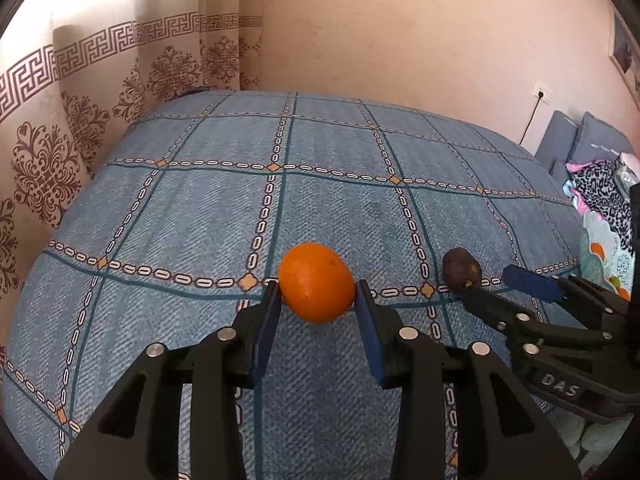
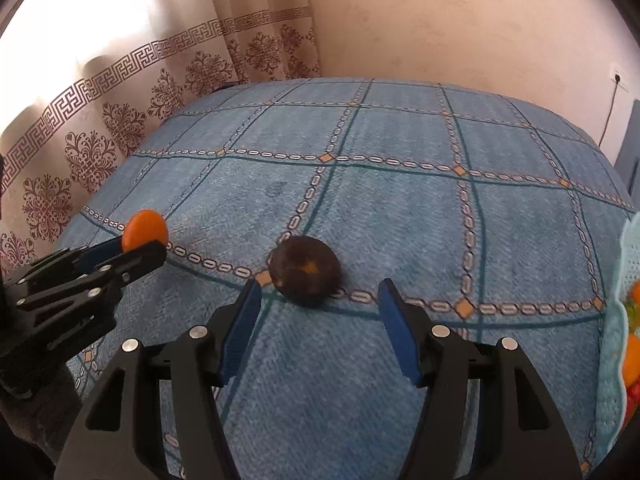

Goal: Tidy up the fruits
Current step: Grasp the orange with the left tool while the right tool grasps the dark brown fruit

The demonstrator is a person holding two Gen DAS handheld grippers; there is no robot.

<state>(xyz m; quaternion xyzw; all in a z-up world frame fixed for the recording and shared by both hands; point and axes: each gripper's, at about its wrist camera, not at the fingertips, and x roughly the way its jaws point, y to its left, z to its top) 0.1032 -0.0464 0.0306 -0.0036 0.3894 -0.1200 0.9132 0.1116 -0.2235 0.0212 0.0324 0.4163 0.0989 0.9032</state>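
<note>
An orange (image 1: 316,282) sits between the blue pads of my left gripper (image 1: 318,300), whose jaws close on its sides; it also shows in the right wrist view (image 2: 145,230), held by that gripper (image 2: 136,250). A dark brown round fruit (image 2: 305,270) lies on the blue patterned tablecloth (image 2: 400,208), just ahead of my right gripper (image 2: 320,300), which is open and empty around its near side. In the left wrist view the dark fruit (image 1: 461,268) lies by the right gripper's fingertips (image 1: 496,286).
A light blue mat with fruit pictures (image 2: 624,320) lies at the table's right edge. Patterned curtains (image 1: 80,120) hang at the left and back. A wall (image 1: 400,32) stands behind. Cushions and clothes (image 1: 600,184) lie at the right.
</note>
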